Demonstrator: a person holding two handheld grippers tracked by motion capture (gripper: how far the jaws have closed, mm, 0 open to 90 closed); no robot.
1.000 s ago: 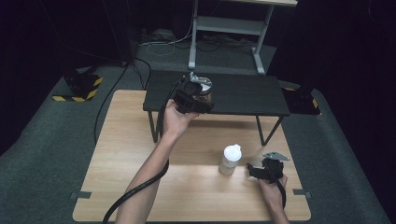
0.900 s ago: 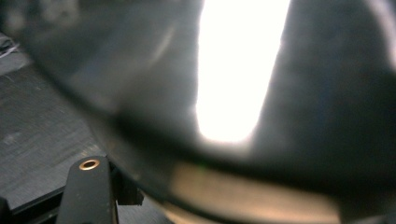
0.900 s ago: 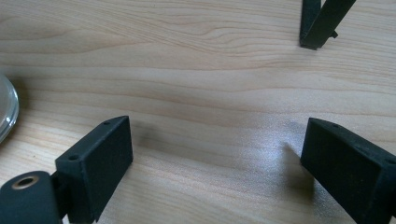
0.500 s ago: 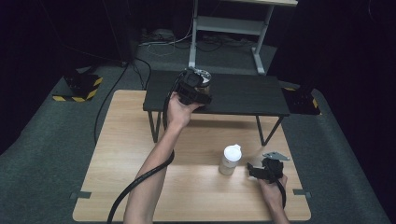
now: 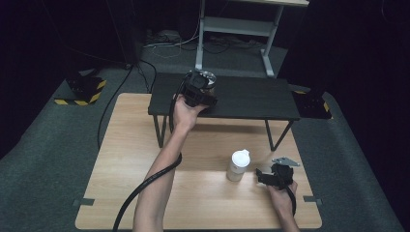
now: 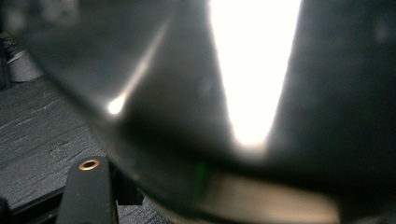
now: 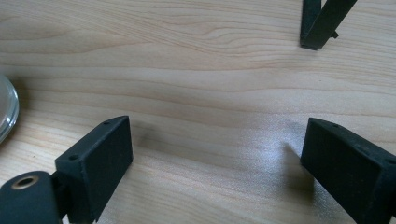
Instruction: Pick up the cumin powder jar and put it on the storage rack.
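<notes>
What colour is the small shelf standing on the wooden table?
Black shelf, top and legs alike; the high view shows it best.

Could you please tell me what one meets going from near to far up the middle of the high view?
Bare wooden table → white bottle → black raised shelf, where the left hand-held gripper reaches a shiny round object → grey floor with cables → metal-framed desk legs.
</notes>
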